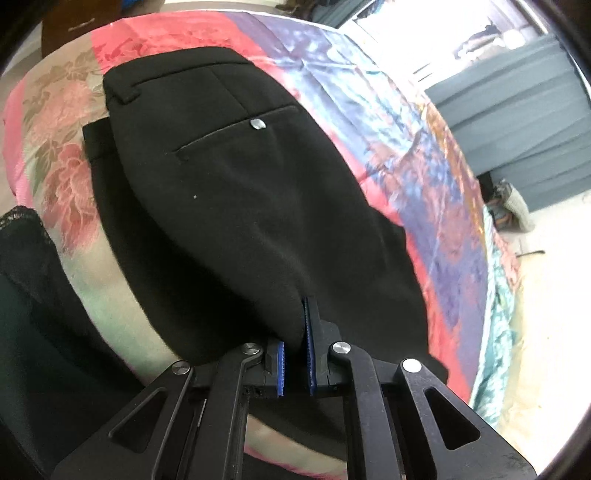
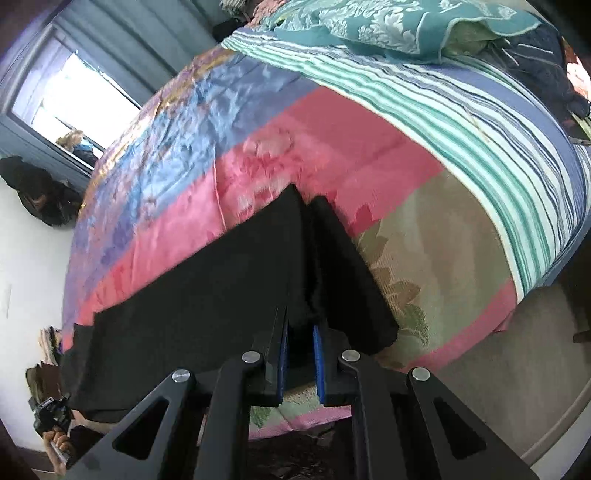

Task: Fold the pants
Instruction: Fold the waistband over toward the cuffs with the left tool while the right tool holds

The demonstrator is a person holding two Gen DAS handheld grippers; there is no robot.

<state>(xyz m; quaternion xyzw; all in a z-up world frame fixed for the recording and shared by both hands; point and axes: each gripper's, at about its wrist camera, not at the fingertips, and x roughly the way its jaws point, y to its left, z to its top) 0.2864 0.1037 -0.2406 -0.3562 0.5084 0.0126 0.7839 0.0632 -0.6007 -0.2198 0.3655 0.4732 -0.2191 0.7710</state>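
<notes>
The pants (image 1: 229, 192) lie on the bedspread (image 1: 388, 122) in the middle of the left wrist frame, waistband toward the upper left, a pocket button (image 1: 257, 124) just above centre. The left gripper (image 1: 295, 332) at the bottom centre pinches a fold of them. In the right wrist frame the pants (image 2: 221, 288) fill the lower left, with the right gripper (image 2: 300, 332) clamped on their edge at the bottom centre; pillows (image 2: 388, 26) lie along the top.

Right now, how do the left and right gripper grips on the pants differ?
The left gripper pinches a bunched fold near the back-pocket end of the black pants; the right gripper straddles a flatter stacked edge. The left jaws sit closer together than the right. Both hold black fabric over the patchwork quilt.
</notes>
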